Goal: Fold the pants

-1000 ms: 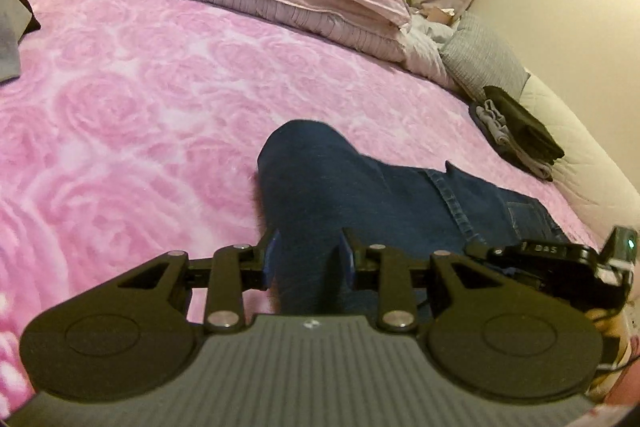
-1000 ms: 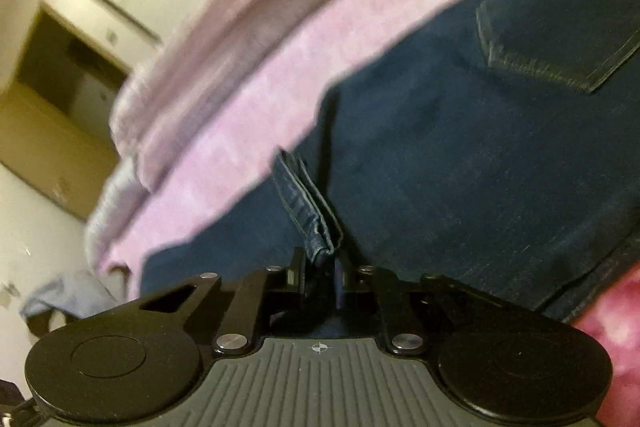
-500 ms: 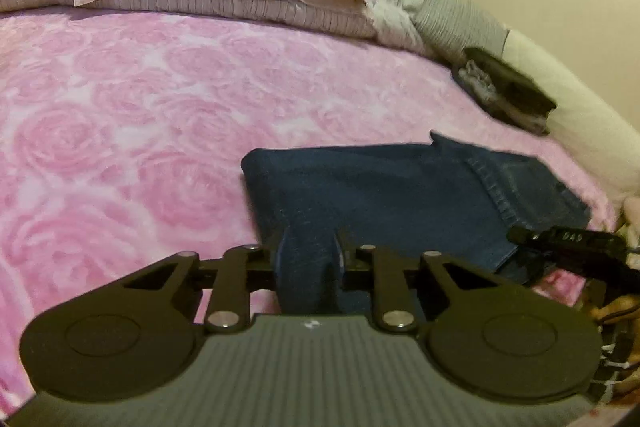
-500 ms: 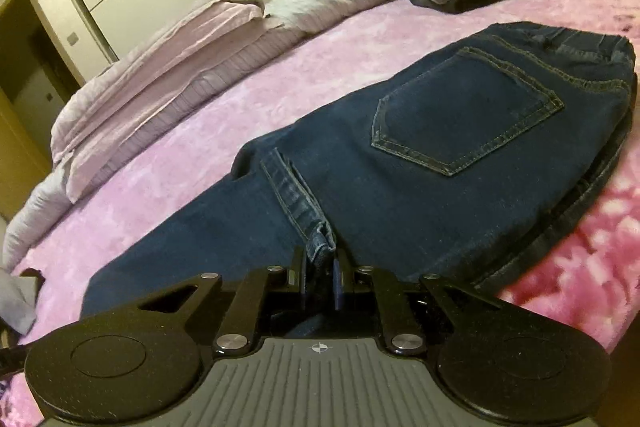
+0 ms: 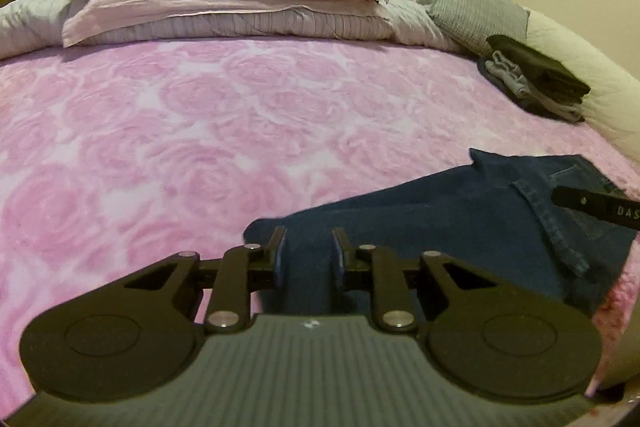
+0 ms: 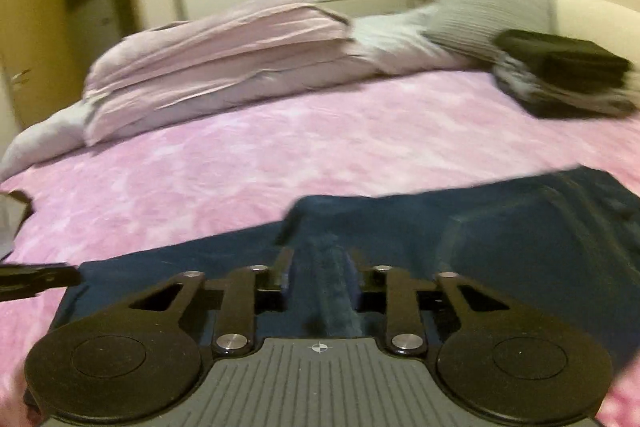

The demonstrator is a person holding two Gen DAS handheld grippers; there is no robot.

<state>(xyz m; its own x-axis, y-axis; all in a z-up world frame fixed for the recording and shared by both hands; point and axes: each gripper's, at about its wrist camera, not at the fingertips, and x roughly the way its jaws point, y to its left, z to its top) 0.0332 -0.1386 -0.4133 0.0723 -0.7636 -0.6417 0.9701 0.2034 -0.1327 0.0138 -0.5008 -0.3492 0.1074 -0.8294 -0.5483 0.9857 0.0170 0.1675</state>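
Pinching jeans (image 5: 460, 219) with left gripper (image 5: 307, 247); right gripper (image 6: 319, 267) has just eased wider round the hem; lay edges flush on bed (image 5: 200, 147).

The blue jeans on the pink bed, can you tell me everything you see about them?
The dark blue denim jeans lie folded and mostly flat on the pink rose-patterned blanket, near its front edge. A stitched seam shows. The left gripper pinches one folded end. The right gripper has denim between its fingers, its jaws just opening. In that blurred view a pocket outline shows.
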